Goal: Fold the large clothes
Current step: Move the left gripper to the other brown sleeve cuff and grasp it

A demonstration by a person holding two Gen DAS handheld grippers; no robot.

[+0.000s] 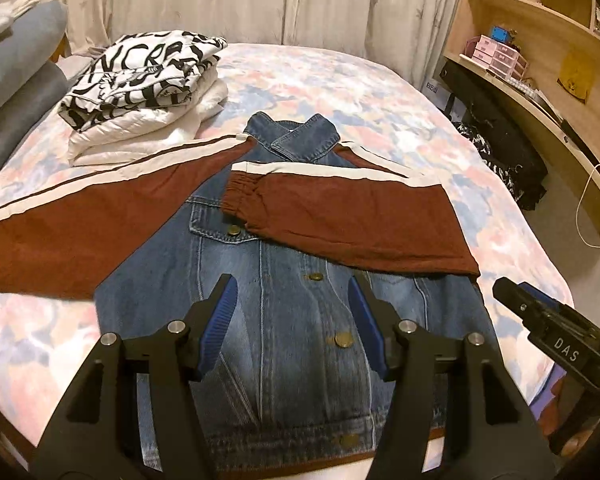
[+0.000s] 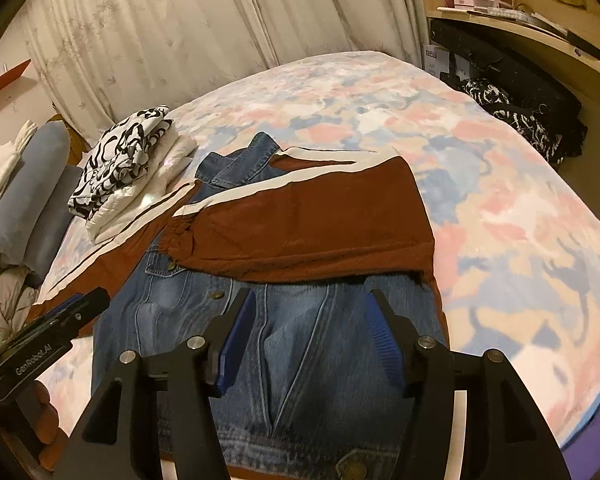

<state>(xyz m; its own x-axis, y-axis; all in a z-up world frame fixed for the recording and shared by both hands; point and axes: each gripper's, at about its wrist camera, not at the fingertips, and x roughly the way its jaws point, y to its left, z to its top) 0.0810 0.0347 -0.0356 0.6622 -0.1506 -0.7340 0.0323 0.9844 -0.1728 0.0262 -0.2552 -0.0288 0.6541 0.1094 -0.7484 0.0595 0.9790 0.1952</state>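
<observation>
A denim jacket (image 1: 172, 280) with maroon, white-striped sleeves lies front up on the bed. One sleeve (image 1: 340, 216) is folded across its chest. The other sleeve (image 1: 80, 232) lies spread out to the left. My left gripper (image 1: 290, 284) hovers open above the jacket's lower front with nothing between its blue pads. The right gripper (image 1: 512, 294) shows at the right edge. In the right wrist view my right gripper (image 2: 311, 294) is open and empty over the denim (image 2: 308, 340), just below the folded sleeve (image 2: 308, 220). The left gripper (image 2: 88, 302) shows at the left.
A pile of folded clothes (image 1: 140, 92), topped by a black-and-white print, sits at the far left of the floral bed cover (image 1: 340, 88). Blue-grey pillows (image 1: 16, 80) lie further left. A desk with shelves (image 1: 540, 60) and a dark bag (image 1: 496, 140) stand right of the bed.
</observation>
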